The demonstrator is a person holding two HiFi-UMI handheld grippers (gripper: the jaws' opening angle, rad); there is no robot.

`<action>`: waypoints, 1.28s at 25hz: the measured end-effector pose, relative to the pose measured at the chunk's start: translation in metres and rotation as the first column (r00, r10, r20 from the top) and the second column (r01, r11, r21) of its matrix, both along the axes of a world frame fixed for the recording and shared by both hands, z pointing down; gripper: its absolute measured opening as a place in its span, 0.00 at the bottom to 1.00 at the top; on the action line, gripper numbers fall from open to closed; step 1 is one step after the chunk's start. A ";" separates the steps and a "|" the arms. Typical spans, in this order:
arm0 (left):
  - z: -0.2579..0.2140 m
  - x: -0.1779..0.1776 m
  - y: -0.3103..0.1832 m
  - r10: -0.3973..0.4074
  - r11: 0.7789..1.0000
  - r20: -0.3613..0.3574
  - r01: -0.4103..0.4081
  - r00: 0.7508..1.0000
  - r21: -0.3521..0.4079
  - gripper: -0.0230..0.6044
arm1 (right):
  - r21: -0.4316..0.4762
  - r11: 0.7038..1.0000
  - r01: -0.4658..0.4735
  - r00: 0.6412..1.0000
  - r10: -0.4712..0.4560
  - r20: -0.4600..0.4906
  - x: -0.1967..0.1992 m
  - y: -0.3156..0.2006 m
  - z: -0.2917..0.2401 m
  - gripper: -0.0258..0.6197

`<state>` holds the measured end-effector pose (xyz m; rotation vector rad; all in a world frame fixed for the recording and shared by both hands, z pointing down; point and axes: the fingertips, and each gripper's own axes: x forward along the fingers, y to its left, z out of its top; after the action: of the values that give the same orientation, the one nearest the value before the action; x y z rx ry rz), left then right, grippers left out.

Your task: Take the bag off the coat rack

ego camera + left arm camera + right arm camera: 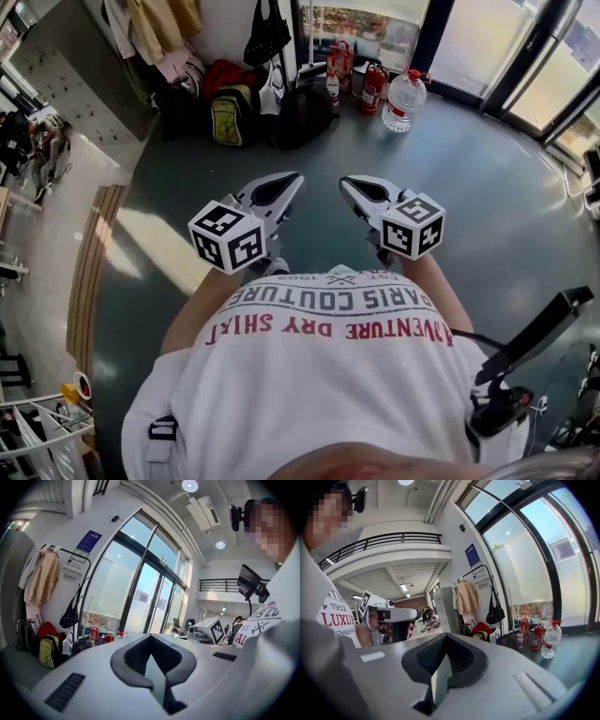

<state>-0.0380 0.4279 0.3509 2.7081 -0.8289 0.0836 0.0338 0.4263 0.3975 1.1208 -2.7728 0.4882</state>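
Observation:
A black handbag [267, 33] hangs by its straps from the coat rack [70, 555] against the far wall. It also shows in the left gripper view as the black handbag [70, 616] and in the right gripper view as the black handbag [494, 613]. Both grippers are held side by side close to the person's torso, well short of the rack. My left gripper [291, 183] is shut with nothing in it, its jaws [157, 667] pressed together. My right gripper [349, 187] is also shut and empty, jaws [438, 677] meeting.
Beige coats [44, 578] hang on the rack's left side. Below on the floor lie a yellow-black backpack [230, 117], a red bag [220, 75] and a black backpack [305, 117]. Red extinguishers [373, 89] and a large water bottle [403, 98] stand by the glass doors.

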 end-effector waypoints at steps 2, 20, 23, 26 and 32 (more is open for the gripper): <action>-0.001 0.004 0.001 0.011 1.000 0.022 -0.012 1.000 0.014 0.04 | -0.005 1.000 0.001 1.000 -0.001 0.007 0.002 0.001 -0.002 0.04; 0.041 -0.016 -0.148 0.014 0.998 0.052 -0.011 0.999 -0.054 0.04 | -0.075 0.996 0.055 0.994 -0.047 0.098 -0.020 -0.140 0.023 0.04; 0.054 -0.029 -0.213 0.041 0.995 0.037 -0.037 0.998 -0.093 0.04 | -0.109 0.993 0.046 0.995 -0.035 0.094 -0.033 -0.208 0.038 0.04; 0.059 -0.041 -0.295 0.055 0.992 0.010 -0.053 0.998 -0.113 0.04 | -0.136 0.990 0.040 0.994 -0.026 0.103 -0.045 -0.289 0.047 0.04; 0.042 -0.082 -0.473 0.038 0.996 0.011 -0.037 0.999 -0.079 0.04 | -0.130 0.991 0.001 0.996 0.010 0.084 -0.071 -0.466 0.035 0.04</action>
<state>-0.1203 -0.0454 0.3933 2.6520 -0.7618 0.1394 -0.0372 -0.0396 0.4321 1.1023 -2.7623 0.7224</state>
